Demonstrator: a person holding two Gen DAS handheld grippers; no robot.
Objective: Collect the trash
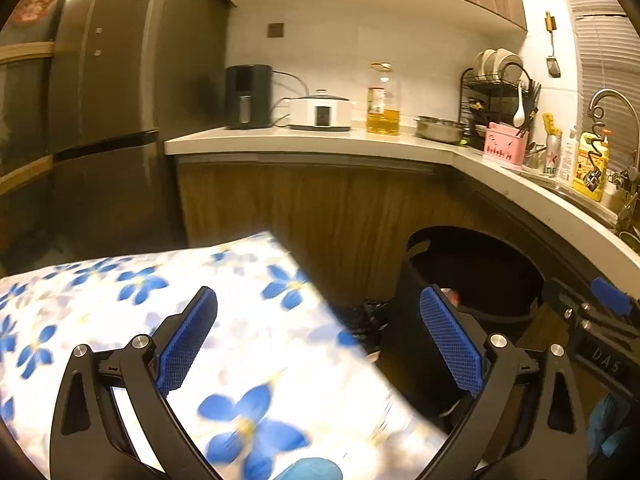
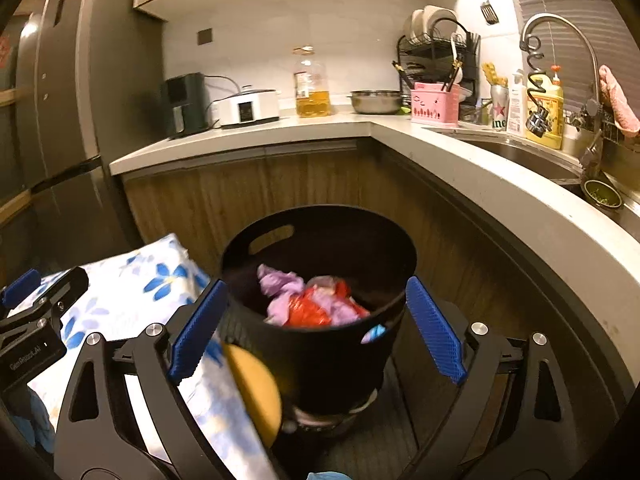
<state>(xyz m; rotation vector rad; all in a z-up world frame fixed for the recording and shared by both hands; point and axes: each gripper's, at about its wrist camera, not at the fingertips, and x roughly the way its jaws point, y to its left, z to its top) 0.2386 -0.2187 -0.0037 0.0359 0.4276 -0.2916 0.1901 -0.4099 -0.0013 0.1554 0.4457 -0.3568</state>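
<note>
A black trash bin (image 2: 320, 352) with handle slots stands on the floor beside the table. It holds crumpled purple and red trash (image 2: 312, 300). My right gripper (image 2: 316, 284) is open just in front of the bin's rim, with nothing between its blue pads. My left gripper (image 1: 318, 300) is open over the edge of the table with the blue-flowered cloth (image 1: 120, 300), and it is empty too. The bin (image 1: 480, 280) lies to its right. A blurred yellow round thing (image 2: 256, 392) shows low by the table edge, under the right gripper's left finger.
An L-shaped counter (image 2: 480, 184) wraps behind and to the right of the bin, with wooden cabinet fronts (image 2: 240, 200) below. On it are an oil bottle (image 2: 312, 84), appliances, a dish rack and a sink with a tap (image 2: 560, 36). A fridge (image 1: 100, 120) stands at the left.
</note>
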